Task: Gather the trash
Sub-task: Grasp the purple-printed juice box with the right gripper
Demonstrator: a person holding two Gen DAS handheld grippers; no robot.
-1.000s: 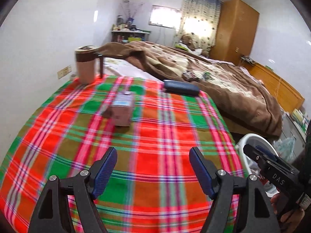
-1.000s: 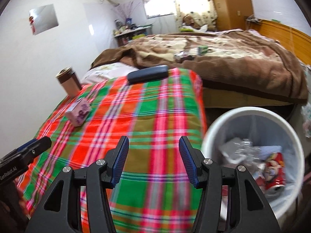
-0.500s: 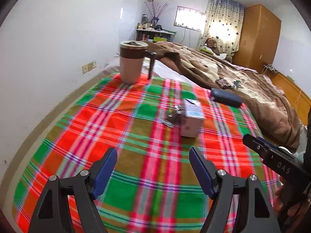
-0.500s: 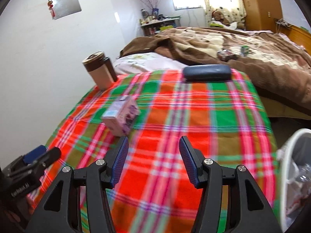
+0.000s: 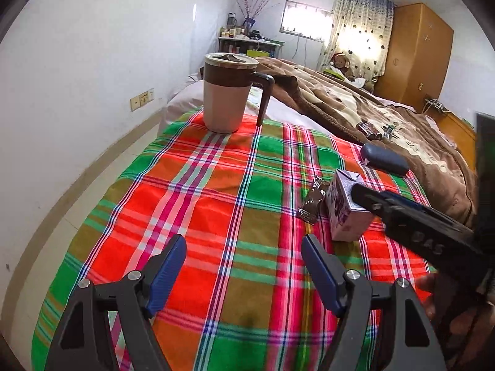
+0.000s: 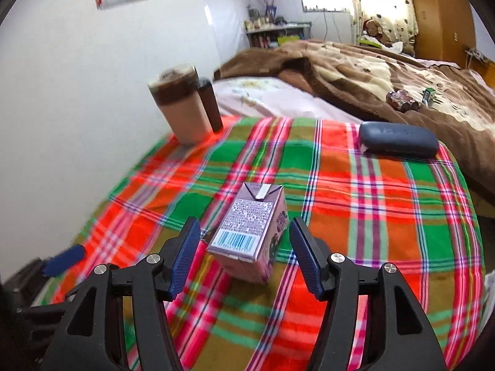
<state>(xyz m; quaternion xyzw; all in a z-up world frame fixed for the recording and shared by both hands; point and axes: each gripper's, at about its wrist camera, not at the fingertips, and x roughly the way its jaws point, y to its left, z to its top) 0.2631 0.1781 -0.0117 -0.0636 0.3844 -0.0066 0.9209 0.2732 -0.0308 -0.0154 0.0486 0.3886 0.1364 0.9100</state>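
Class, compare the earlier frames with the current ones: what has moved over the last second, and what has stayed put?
The right gripper swung left from the white bin, now out of view, and closed in on the purple carton, which sits between its open fingers, not yet gripped. The left gripper also swung left, staying open and empty. The carton, mug, wrapper and dark case have not moved on the plaid cloth.

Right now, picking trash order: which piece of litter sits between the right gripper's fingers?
The purple drink carton, upright between the open right gripper; the brown wrapper lies flat beside it.
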